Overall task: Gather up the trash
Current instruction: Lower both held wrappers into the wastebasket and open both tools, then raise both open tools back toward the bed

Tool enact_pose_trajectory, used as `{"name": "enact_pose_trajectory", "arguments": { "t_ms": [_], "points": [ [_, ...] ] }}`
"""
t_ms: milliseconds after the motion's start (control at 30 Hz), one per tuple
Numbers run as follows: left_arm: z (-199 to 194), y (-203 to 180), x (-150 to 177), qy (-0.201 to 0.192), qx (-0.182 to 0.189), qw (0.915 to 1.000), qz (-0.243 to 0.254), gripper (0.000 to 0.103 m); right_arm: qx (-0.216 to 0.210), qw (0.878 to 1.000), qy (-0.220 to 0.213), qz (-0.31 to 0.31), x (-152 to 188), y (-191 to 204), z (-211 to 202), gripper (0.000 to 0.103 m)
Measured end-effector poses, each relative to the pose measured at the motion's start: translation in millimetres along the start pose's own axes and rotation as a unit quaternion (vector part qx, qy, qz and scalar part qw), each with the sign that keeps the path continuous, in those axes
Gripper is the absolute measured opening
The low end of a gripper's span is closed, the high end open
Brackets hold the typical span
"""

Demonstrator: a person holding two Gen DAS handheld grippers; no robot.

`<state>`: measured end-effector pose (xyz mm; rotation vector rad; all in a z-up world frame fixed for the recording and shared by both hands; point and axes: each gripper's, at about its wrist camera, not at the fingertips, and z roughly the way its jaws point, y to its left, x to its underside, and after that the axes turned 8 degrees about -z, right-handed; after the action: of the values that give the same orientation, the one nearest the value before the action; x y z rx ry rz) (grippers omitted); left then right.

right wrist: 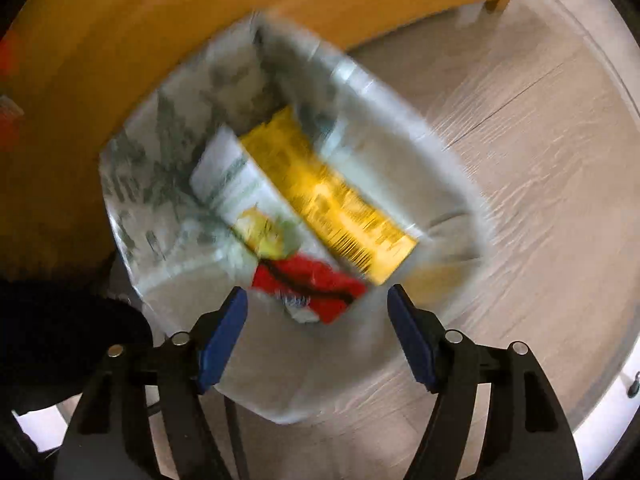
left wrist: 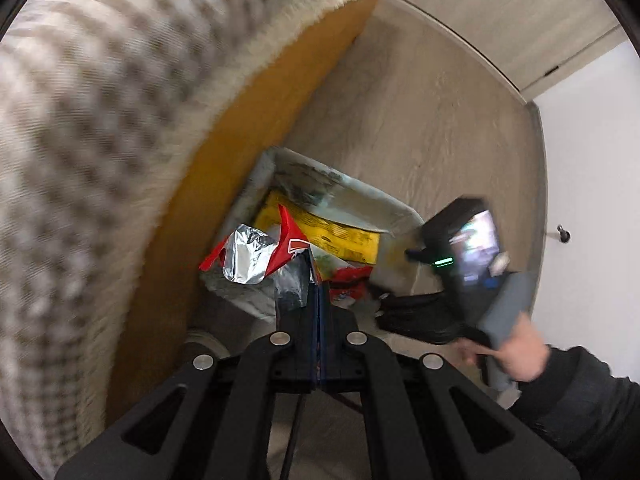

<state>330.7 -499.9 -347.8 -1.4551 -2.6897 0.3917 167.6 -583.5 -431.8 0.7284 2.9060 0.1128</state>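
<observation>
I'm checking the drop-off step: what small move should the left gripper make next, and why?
Probably open the left gripper: it is shut on the red and silver wrapper, which hangs above the open trash bag already holding wrappers.

the crumpled wrapper (left wrist: 260,254) is red outside and silver foil inside. the bin bag (right wrist: 168,168) is pale white with grey-green print. in it lie a yellow packet (right wrist: 332,200) and a red wrapper (right wrist: 316,284) with a black line. the tongs' pads (right wrist: 222,344) are blue. the blanket (left wrist: 100,120) is cream with a beige check. the floor (right wrist: 540,160) is pale grey wood grain.
</observation>
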Motion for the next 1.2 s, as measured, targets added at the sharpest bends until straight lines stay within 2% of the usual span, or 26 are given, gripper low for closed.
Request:
{"name": "enact_pose_trajectory", "arguments": {
  "t_ms": [100, 233, 333, 400, 433, 467, 500, 567, 600, 833, 1033, 1200],
  "points": [
    [35, -13, -8, 0.041, 0.016, 0.9990, 0.011, 0.000, 0.004, 0.999, -0.032, 0.033, 2, -25, -31, 0.069],
    [89, -30, -13, 0.101, 0.050, 0.9935, 0.013, 0.000, 0.029, 0.997, -0.050, 0.059, 13, -55, -63, 0.069],
    [119, -40, -12, 0.117, 0.061, 0.9912, 0.010, 0.000, 0.037, 0.994, -0.053, 0.083, 25, -72, -78, 0.069],
    [131, -44, -10, 0.116, 0.091, 0.9891, -0.008, 0.003, 0.048, 0.994, -0.048, 0.091, 32, -78, -80, 0.069],
    [141, -46, -11, 0.111, 0.090, 0.9895, -0.022, 0.033, 0.049, 0.993, -0.048, 0.093, 33, -80, -81, 0.069],
    [150, -45, -12, 0.112, 0.075, 0.9901, -0.037, 0.052, 0.048, 0.994, -0.044, 0.093, 35, -81, -81, 0.069],
    [156, -43, -11, 0.115, 0.073, 0.9893, -0.052, 0.065, 0.050, 0.994, -0.040, 0.093, 37, -80, -80, 0.069],
    [163, -38, -9, 0.119, 0.094, 0.9859, -0.071, 0.065, 0.046, 0.994, -0.040, 0.091, 38, -79, -82, 0.069],
    [161, -36, -8, 0.117, 0.092, 0.9862, -0.072, 0.065, 0.043, 0.995, -0.037, 0.086, 38, -76, -80, 0.069],
    [134, -34, -6, 0.089, 0.071, 0.9923, -0.051, 0.066, 0.032, 0.997, -0.028, 0.057, 28, -54, -76, 0.069],
    [102, -33, 4, 0.071, 0.034, 0.9964, -0.030, 0.066, 0.044, 0.998, -0.022, 0.040, 22, -42, -80, 0.069],
    [58, -22, 10, 0.025, 0.013, 0.9987, -0.041, 0.068, 0.060, 0.997, -0.020, 0.031, 21, -38, -93, 0.069]
  ]
}}
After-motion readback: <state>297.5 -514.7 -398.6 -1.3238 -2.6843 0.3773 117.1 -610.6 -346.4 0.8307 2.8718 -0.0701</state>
